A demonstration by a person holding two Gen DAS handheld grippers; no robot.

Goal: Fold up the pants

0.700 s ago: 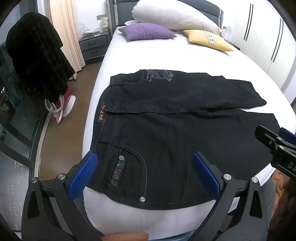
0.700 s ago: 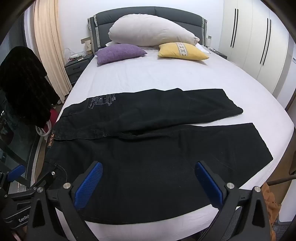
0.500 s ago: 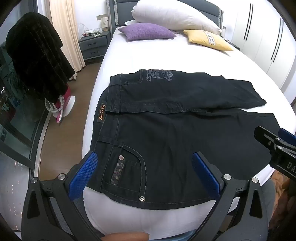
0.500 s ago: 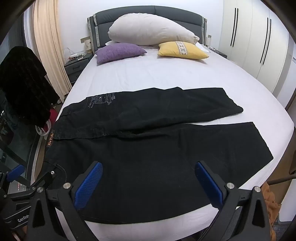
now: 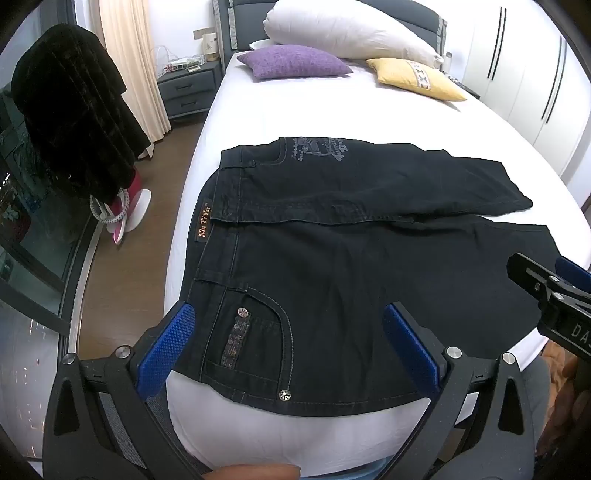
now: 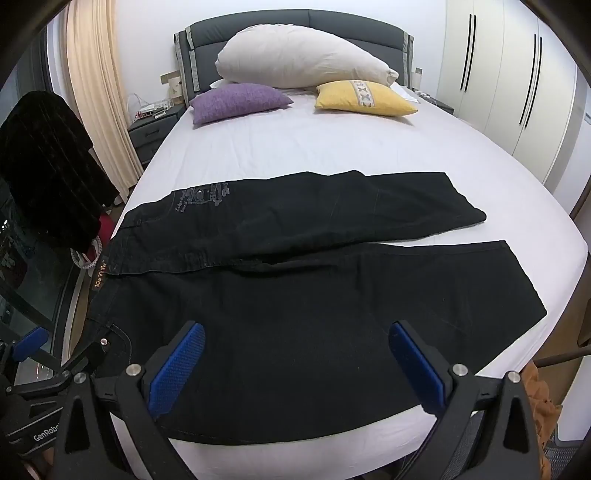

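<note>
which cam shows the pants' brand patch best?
Left wrist. The tan patch on the waistband of the pants sits near mid-frame, its lettering visible though hard to read. In the right wrist view the patch is smaller, near the left edge and foreshortened.

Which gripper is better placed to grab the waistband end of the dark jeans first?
Left. The left gripper hangs open over the black denim jeans' pocket near the waistband; the right gripper hangs open over the near leg.

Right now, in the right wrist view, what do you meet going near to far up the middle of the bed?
right gripper → black pants → bare white sheet → white pillow → grey headboard
</note>
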